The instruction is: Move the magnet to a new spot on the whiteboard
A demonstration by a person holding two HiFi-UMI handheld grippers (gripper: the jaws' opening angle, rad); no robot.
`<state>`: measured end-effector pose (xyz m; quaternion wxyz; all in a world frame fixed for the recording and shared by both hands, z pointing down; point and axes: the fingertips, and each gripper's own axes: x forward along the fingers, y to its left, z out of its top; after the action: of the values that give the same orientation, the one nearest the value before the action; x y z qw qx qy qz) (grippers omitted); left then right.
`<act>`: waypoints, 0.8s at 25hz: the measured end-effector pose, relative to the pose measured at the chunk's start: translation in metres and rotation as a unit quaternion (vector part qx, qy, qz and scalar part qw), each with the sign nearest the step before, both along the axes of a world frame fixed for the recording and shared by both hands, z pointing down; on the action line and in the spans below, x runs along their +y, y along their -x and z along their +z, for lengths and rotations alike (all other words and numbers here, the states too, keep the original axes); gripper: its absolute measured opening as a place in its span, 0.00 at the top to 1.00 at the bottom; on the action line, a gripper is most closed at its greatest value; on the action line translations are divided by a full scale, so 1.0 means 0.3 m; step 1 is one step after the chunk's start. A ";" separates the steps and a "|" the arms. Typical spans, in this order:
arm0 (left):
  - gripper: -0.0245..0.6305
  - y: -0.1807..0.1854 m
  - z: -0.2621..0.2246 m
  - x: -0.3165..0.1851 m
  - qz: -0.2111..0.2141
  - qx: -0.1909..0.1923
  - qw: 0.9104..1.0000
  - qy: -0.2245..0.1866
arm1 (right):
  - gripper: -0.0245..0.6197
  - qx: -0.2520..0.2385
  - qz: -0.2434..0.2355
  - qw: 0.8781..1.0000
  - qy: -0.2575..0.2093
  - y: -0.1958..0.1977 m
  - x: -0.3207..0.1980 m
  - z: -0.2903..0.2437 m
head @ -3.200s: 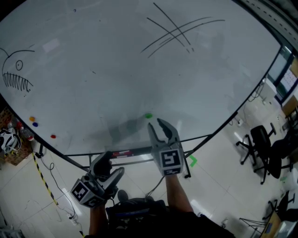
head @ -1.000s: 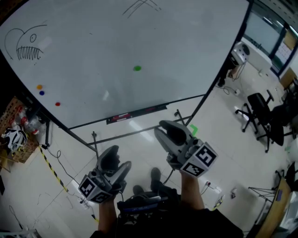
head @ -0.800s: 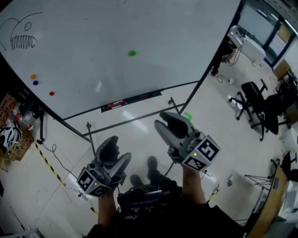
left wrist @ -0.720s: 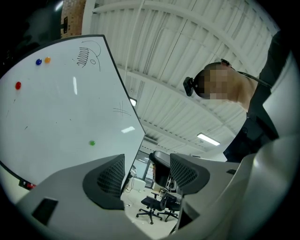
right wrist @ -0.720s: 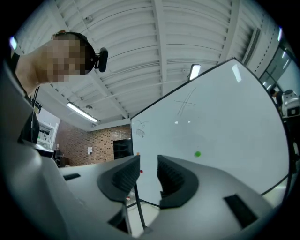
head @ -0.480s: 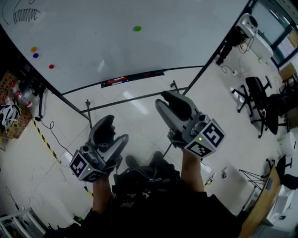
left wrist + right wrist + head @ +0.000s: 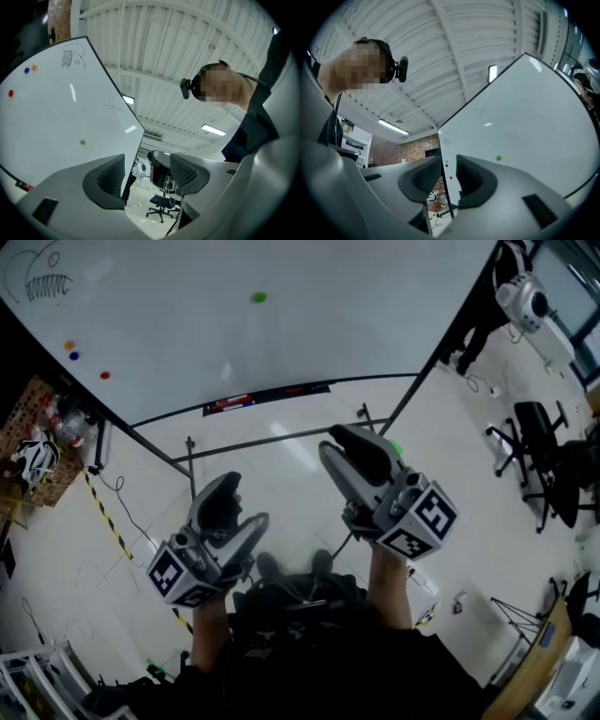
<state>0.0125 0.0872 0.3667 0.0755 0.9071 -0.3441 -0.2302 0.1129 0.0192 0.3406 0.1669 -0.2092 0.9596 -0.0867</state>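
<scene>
The green magnet (image 7: 259,297) sticks to the whiteboard (image 7: 356,324) well ahead of both grippers, with nothing touching it. It also shows as a small green dot (image 7: 82,142) in the left gripper view and as a green dot (image 7: 498,158) in the right gripper view. My left gripper (image 7: 232,502) hangs low over the floor near my body, its jaws apart and empty. My right gripper (image 7: 336,442) is held a little higher and nearer the board. Its jaws are closing with nothing between them, and a gap still shows.
Orange (image 7: 68,345), blue (image 7: 74,356) and red (image 7: 104,375) magnets sit at the board's lower left, below a fish drawing (image 7: 42,282). The board's tray (image 7: 267,395) and stand legs (image 7: 281,439) lie ahead. Office chairs (image 7: 544,442) stand right, a cluttered box (image 7: 42,456) left.
Both grippers have drawn back from the board and dropped towards my body. The green magnet stays on the board, now far from the right gripper. The right jaws look slightly narrower.
</scene>
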 end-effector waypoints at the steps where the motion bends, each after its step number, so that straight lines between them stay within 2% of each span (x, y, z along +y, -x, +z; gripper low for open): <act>1: 0.51 -0.017 0.003 -0.003 -0.001 -0.004 1.000 0.001 | 0.76 -0.001 -0.003 1.000 0.001 -0.015 -0.001 0.008; 9: 0.51 -0.100 0.009 -0.015 0.003 -0.011 1.000 0.012 | 0.81 -0.012 -0.026 1.000 0.008 -0.078 0.013 0.020; 20: 0.51 -0.038 0.032 -0.039 0.007 0.005 1.000 0.026 | 0.86 -0.005 -0.045 0.999 0.008 -0.005 0.014 0.009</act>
<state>0.0239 0.0753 0.3762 0.1027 0.9062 -0.3432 -0.2247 0.1143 0.0233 0.3432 0.1655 -0.1663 0.9666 -0.1026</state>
